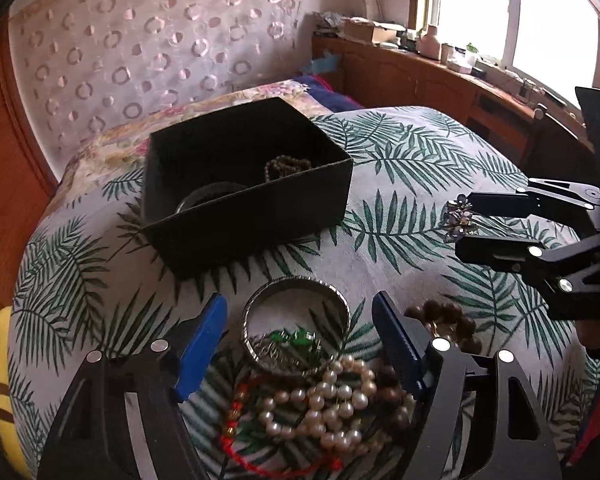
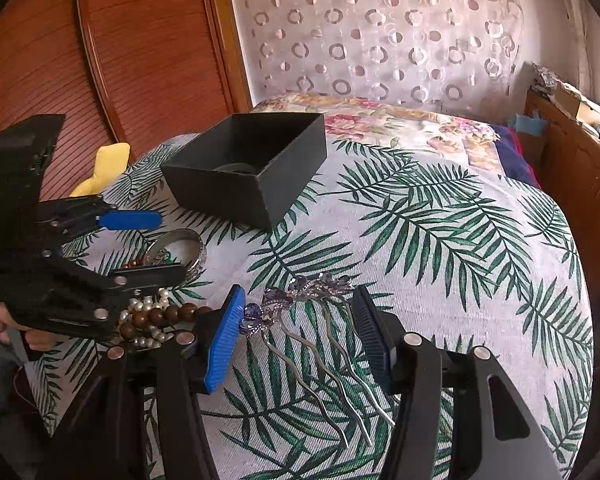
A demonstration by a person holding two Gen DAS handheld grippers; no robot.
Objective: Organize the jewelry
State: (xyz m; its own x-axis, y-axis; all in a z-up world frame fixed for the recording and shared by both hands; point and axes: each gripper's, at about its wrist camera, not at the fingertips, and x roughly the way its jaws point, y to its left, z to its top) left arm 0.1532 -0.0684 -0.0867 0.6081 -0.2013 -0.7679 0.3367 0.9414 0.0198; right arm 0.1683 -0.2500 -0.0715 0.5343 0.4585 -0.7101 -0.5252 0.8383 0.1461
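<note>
A black box point(image 1: 244, 196) sits on the leaf-print cover and holds a dark bangle point(image 1: 210, 196) and brown beads point(image 1: 286, 166). My left gripper point(image 1: 300, 312) is open over a silver bangle point(image 1: 296, 332), a green piece point(image 1: 296, 338), a pearl strand point(image 1: 328, 404), a red cord bracelet point(image 1: 236, 420) and a brown bead bracelet point(image 1: 448, 320). My right gripper point(image 2: 300, 312) is open around a purple jewelled hair comb point(image 2: 312, 312) that lies on the cover. The comb's jewelled head also shows in the left wrist view point(image 1: 458, 220). The box also shows in the right wrist view point(image 2: 252, 164).
The leaf-print cover point(image 2: 440, 260) lies over a bed with a floral pillow point(image 2: 384, 120) behind the box. A wooden sideboard point(image 1: 440, 76) with bottles stands by the window. A yellow cloth point(image 2: 104, 168) lies at the left edge, near a wooden wardrobe point(image 2: 112, 52).
</note>
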